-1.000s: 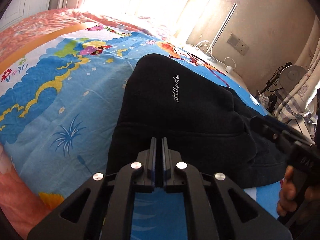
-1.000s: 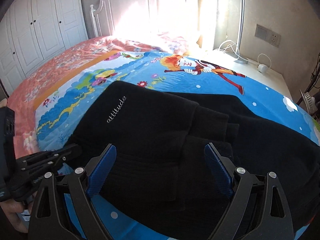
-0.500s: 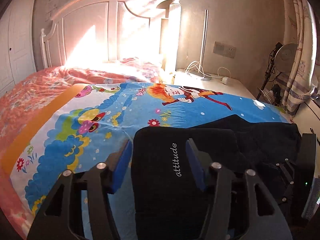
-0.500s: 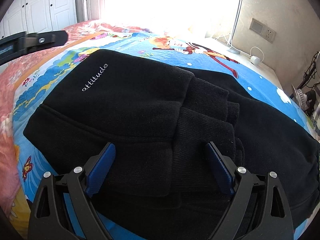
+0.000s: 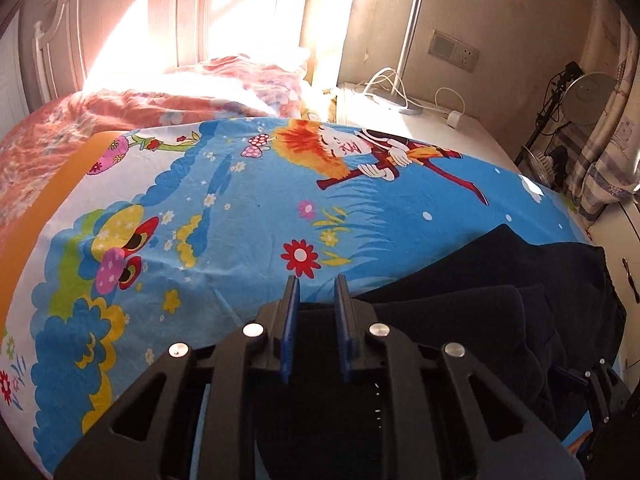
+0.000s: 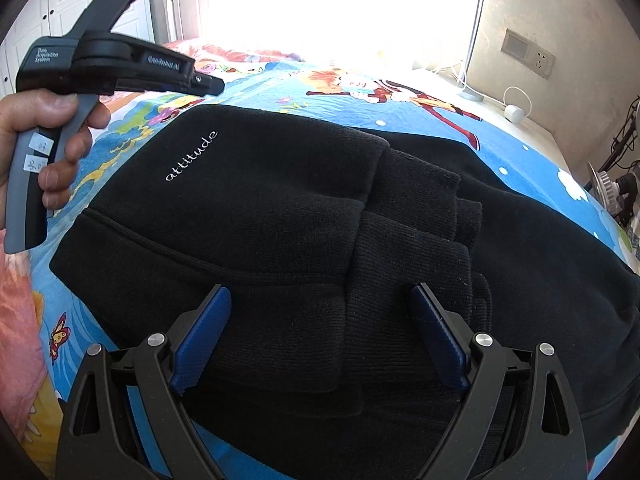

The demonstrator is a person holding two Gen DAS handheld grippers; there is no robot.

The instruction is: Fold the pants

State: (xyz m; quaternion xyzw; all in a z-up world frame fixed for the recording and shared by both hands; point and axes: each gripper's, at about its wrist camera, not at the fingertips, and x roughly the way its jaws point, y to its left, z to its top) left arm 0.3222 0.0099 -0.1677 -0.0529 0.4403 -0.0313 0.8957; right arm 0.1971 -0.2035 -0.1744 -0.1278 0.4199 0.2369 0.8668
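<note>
Black pants (image 6: 280, 248), folded into a thick bundle, lie on a bed covered by a bright blue cartoon sheet (image 5: 224, 216). The right tongs (image 6: 320, 336) hang wide open just above the bundle. The left tongs (image 5: 316, 320), held in a hand (image 6: 36, 148) above the pants' edge, have a narrow gap with nothing between them.

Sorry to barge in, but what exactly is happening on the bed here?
A person with a handheld gripper in each hand is folding black pants on a cartoon bedsheet. The pants lie in a folded bundle. The right gripper hangs open over them, gripping nothing. The left gripper is raised above them, jaws slightly apart, also empty.
</note>
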